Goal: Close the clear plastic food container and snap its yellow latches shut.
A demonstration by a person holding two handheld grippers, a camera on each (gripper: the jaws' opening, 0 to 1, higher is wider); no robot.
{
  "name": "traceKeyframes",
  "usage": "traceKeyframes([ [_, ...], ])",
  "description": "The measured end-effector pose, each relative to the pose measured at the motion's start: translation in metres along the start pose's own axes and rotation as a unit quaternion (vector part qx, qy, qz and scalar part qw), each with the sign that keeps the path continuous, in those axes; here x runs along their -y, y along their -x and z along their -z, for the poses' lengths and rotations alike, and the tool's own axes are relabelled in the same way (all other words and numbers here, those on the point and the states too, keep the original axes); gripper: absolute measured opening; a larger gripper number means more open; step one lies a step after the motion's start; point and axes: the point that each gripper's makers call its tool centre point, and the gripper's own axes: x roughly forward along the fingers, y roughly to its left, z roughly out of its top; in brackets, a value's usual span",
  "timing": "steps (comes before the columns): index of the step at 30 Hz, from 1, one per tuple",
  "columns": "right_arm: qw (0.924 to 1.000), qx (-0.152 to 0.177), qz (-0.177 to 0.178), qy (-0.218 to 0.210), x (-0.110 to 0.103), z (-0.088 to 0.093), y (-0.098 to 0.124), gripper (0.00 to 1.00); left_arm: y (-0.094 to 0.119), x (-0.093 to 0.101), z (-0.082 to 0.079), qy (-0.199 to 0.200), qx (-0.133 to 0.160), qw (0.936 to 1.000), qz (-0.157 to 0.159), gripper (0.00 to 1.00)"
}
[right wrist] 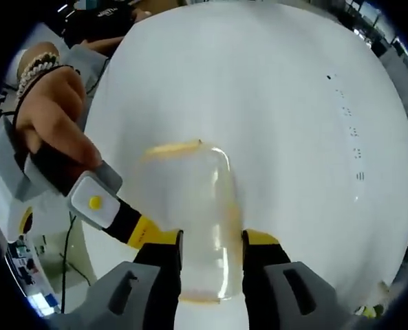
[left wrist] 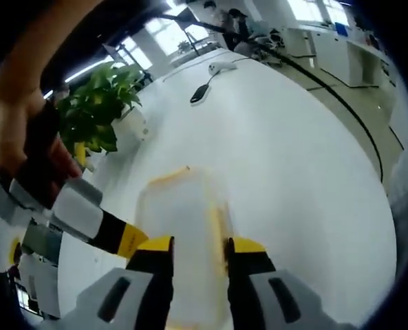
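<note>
The clear plastic container (left wrist: 179, 227) lies flat on the white table (left wrist: 293, 151) with its lid on. One yellow latch (left wrist: 168, 176) sits at its far end and another runs along its right side. My left gripper (left wrist: 199, 249) hangs over the near end, jaws apart, the right one beside the side latch. In the right gripper view the container (right wrist: 190, 206) again lies under the right gripper (right wrist: 212, 242), whose jaws straddle the near end with a gap between them. The other gripper's yellow-and-black tip (right wrist: 145, 235) comes in from the left, held by a hand, and reaches the container's near left edge.
A potted green plant (left wrist: 100, 103) stands on the table left of the container. A black device (left wrist: 199, 93) and a white one (left wrist: 221, 66) lie farther back. A hand with a bead bracelet (right wrist: 49, 117) holds the incoming gripper. The table edge curves along the right.
</note>
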Motion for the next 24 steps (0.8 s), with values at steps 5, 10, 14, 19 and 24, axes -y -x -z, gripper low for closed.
traceKeyframes([
  [5, 0.9988, 0.021, 0.037, -0.024, -0.002, 0.002, 0.003, 0.31, 0.0, 0.002, -0.002, -0.005, 0.002, 1.0, -0.007, 0.24],
  [10, 0.9935, 0.052, 0.087, -0.052, 0.0, 0.004, 0.006, 0.33, 0.002, 0.0, -0.003, 0.01, 0.008, 0.9999, -0.002, 0.24],
  [14, 0.9875, 0.081, 0.114, -0.072, 0.0, 0.006, 0.009, 0.34, 0.002, 0.007, -0.003, 0.014, 0.011, 0.9998, 0.006, 0.33],
  [19, 0.9769, 0.106, 0.163, -0.089, 0.003, 0.009, 0.013, 0.38, 0.001, 0.014, 0.001, -0.029, -0.01, 0.9995, -0.011, 0.43],
  [24, 0.9441, 0.2, 0.2, -0.169, 0.007, 0.012, 0.03, 0.37, 0.021, 0.015, 0.001, -0.016, 0.017, 0.9993, -0.028, 0.48],
])
